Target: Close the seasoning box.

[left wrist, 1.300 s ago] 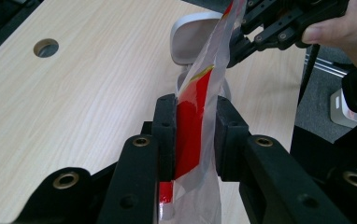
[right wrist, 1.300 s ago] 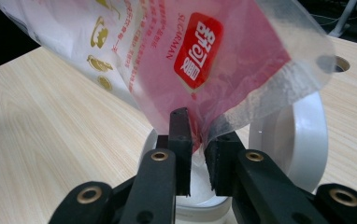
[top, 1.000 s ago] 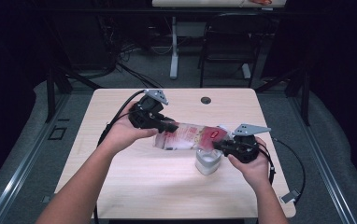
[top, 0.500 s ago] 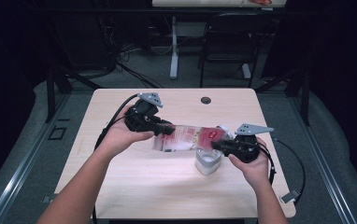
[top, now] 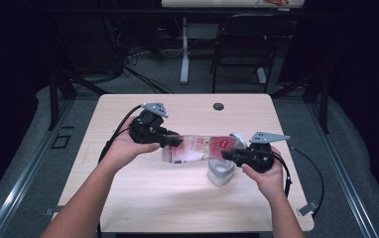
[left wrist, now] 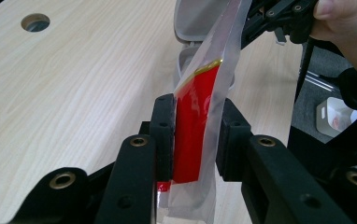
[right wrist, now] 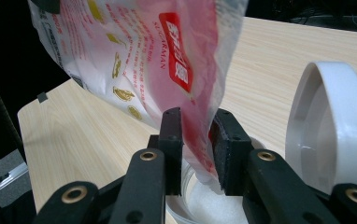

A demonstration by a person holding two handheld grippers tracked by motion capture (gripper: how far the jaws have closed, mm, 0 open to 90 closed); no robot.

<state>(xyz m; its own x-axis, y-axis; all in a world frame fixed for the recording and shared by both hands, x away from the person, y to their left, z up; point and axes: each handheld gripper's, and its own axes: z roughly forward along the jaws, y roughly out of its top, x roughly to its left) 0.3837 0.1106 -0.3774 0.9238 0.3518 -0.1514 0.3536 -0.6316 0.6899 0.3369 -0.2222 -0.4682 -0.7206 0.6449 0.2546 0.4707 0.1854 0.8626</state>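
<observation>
In the right gripper view, the bag (right wrist: 139, 60) runs off the top edge and hides the container's (right wrist: 214, 200) far rim; the container's lid (right wrist: 340, 135) is cut by the right edge. Small print on the bag is illegible from the high view.

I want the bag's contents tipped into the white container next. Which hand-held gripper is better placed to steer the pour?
Probably the right hand-held gripper: it has the bag end just over the open white container. The left hand-held gripper has the far end.
</observation>
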